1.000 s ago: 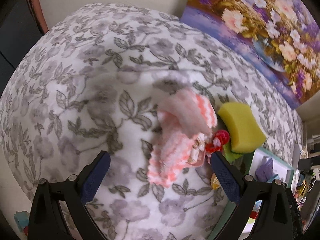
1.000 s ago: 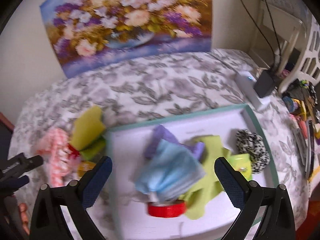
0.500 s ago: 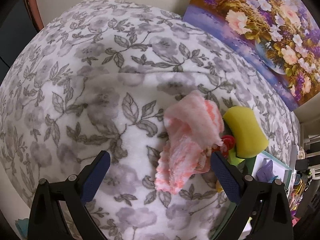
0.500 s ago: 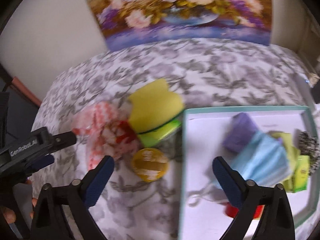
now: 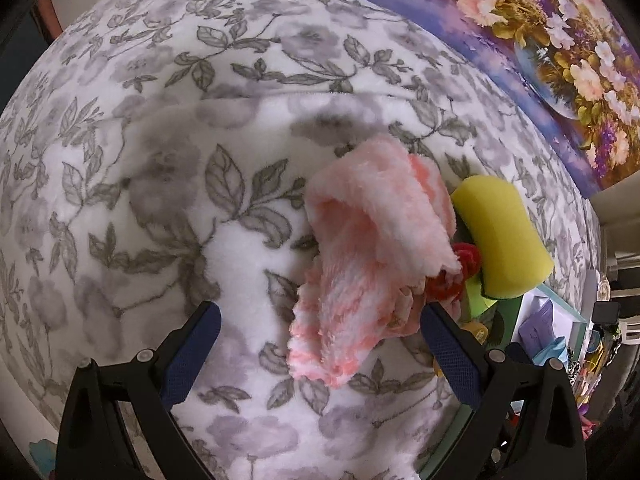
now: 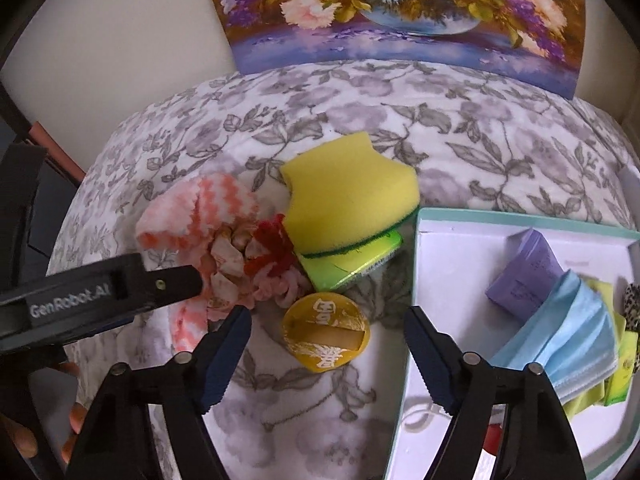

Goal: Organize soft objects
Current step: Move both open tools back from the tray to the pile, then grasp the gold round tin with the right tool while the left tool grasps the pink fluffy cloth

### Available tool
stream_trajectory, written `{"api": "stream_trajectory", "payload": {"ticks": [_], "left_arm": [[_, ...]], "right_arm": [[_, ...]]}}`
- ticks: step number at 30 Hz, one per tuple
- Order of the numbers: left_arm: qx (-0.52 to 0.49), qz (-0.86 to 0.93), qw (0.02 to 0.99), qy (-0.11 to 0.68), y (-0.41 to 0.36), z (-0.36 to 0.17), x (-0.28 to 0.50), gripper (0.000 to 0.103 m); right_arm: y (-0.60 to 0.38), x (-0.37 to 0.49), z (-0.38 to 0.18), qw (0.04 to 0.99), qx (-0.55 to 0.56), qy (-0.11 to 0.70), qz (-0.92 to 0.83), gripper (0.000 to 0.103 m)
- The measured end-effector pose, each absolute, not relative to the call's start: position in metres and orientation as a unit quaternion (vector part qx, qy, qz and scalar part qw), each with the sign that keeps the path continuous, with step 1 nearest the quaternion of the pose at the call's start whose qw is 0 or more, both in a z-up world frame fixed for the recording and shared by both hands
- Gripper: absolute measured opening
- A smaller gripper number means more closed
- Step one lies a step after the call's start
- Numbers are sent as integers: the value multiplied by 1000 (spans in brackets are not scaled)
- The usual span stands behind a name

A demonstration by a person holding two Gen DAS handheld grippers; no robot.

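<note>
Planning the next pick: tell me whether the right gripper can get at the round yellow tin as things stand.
Probably yes. The round yellow tin lies uncovered on the blanket, between the right gripper fingers, whose jaws, just closing, stand apart from it. Nothing overlaps it.

Yellow disc (image 6: 326,335) between gripper (image 6: 327,336) fingers (untouched)

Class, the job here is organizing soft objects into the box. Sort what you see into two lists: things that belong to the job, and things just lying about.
Belongs to the job:
pink fuzzy cloth
yellow sponge
red pom-pom
blue face mask
white box

Just lying about:
gold round tin
flower painting
floral blanket
</note>
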State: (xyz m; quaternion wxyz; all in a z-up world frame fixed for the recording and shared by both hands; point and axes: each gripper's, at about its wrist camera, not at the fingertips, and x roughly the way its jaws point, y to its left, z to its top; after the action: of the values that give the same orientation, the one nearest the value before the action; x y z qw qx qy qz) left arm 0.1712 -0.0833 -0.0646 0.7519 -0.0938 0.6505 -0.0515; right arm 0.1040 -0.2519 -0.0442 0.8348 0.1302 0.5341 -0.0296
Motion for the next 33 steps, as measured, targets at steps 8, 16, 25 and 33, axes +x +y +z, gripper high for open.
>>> {"api": "stream_trajectory", "payload": {"ticks": [8, 16, 25, 33], "left_arm": [[-108, -49, 755, 645, -80, -67, 173, 74], [-149, -51, 751, 641, -72, -73, 174, 29], [-155, -55, 766, 622, -67, -61, 173, 9], [-146, -63, 788, 595, -70, -40, 172, 8]], "right_arm": [[-248, 109, -56, 828, 124, 547, -25, 72], [-241, 111, -65, 827, 104, 552, -25, 66], [-245, 109, -74, 822, 110, 559, -32, 54], [-251, 103, -59, 828, 130, 545, -31, 54]]}}
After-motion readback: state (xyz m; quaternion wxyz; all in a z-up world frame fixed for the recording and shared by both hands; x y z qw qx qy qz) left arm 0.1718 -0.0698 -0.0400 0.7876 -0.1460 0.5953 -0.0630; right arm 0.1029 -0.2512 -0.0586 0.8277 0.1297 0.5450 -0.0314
